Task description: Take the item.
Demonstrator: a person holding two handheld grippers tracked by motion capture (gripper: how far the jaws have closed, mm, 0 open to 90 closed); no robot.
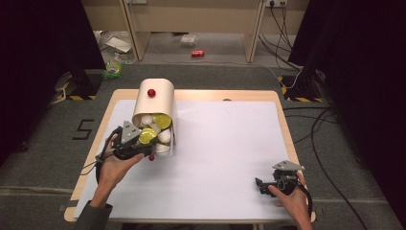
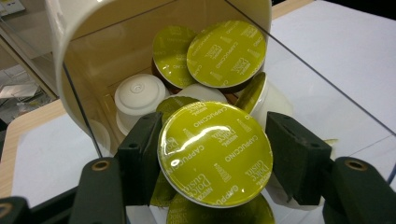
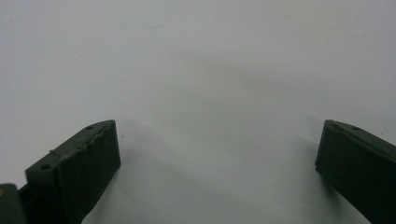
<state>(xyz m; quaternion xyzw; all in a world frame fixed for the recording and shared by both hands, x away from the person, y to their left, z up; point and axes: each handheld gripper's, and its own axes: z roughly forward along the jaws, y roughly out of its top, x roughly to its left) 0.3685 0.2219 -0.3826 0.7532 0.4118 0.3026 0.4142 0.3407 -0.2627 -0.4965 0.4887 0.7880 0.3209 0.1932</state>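
Capsules crowd the mouth of the cream dispenser [image 1: 154,103], and much of that heap is hidden from me: in the high view my left gripper [image 1: 131,143] and its grey plate cover the lower part of the opening, so only a few yellow-green lids and white bodies show above it. In the left gripper view the lowest capsules are cut off by the bottom edge, and the clear front panel [image 2: 322,88] throws reflections that blur what lies behind it. How many capsules sit deeper inside, I cannot tell.

My left jaws stand about a capsule's width apart with the capsule [image 2: 215,154] between them, its yellow-green foil lid turned toward the camera. The left jaw lies against its rim; the right jaw is just beside the rim, and whether it touches I cannot make out. This capsule sits at the front of the dispenser's opening, on top of others, with a white capsule [image 2: 138,95] turned the other way behind it to the left and two more green-lidded ones [image 2: 226,53] higher up at the back.

My right gripper [image 1: 268,184] is well apart from all this, low over the white worktop [image 1: 225,143] near its right front corner. Its jaws are spread wide with bare white surface between them, holding nothing.
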